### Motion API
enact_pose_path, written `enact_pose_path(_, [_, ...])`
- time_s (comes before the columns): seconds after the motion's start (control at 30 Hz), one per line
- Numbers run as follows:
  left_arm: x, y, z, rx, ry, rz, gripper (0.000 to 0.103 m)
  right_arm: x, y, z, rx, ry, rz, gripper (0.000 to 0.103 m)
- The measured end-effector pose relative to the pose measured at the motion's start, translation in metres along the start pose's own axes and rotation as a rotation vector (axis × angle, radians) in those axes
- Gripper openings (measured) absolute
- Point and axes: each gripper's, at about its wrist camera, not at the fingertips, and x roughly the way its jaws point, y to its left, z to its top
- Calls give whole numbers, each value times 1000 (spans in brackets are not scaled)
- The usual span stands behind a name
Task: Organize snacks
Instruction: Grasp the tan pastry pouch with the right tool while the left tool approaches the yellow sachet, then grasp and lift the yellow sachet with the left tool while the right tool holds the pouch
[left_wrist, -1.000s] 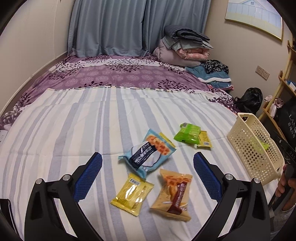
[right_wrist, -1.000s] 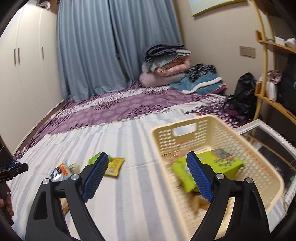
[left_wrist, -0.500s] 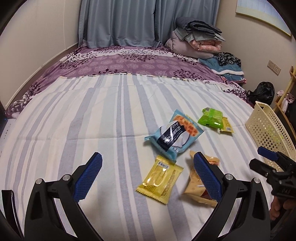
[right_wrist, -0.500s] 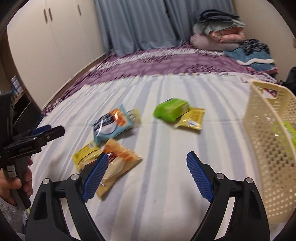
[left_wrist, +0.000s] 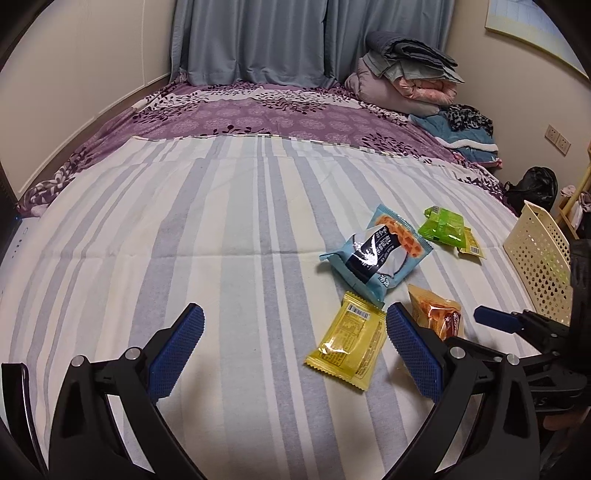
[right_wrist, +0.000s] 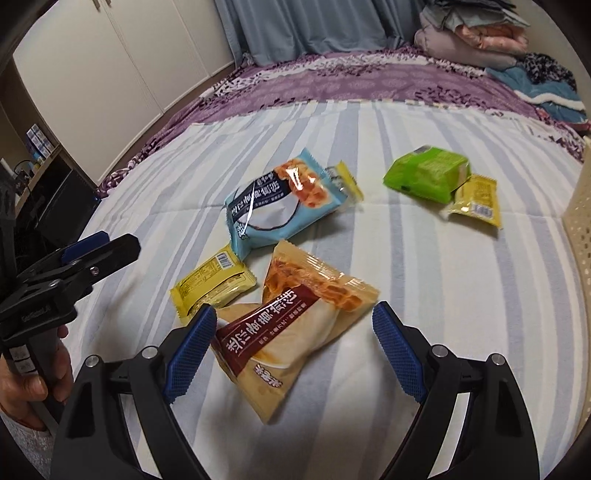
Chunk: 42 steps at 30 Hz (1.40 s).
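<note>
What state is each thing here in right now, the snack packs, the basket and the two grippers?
Left gripper: open, empty, over the bed.
Right gripper: open, empty, around the tan pack, not touching it.
Tan pack: sealed, lying flat.
Blue pack: sealed, lying flat.
Near yellow pack: sealed, flat.
Green pack: lying on the far yellow pack.
Basket: upright at the bed's edge.

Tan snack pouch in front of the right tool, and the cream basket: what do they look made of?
Tan snack pouch: seemingly thin plastic film, slightly glossy, going by its crinkles, crimped end seams and puffed shape. Cream basket: likely rigid moulded plastic, matte, its wall pierced by regular rows of holes. Right tool stands open over the pouch.
</note>
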Motion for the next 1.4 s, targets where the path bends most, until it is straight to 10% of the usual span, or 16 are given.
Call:
enact_pose_path(0.3, [-2, 5, -1, -4, -1, 16, 100, 21, 10, 1, -57, 28, -55, 84])
enact_pose_path(0.6, [10, -9, -4, 27, 29, -2, 100, 11, -14, 2, -65, 13, -75, 45])
enact_pose_path(1.07, [47, -44, -20, 149, 122, -33, 99, -8, -46, -2, -18, -28, -106, 45])
enact_pose_path(1.4, [65, -52, -27, 210, 170, -3, 73, -10, -50, -5, -10, -34, -88, 45])
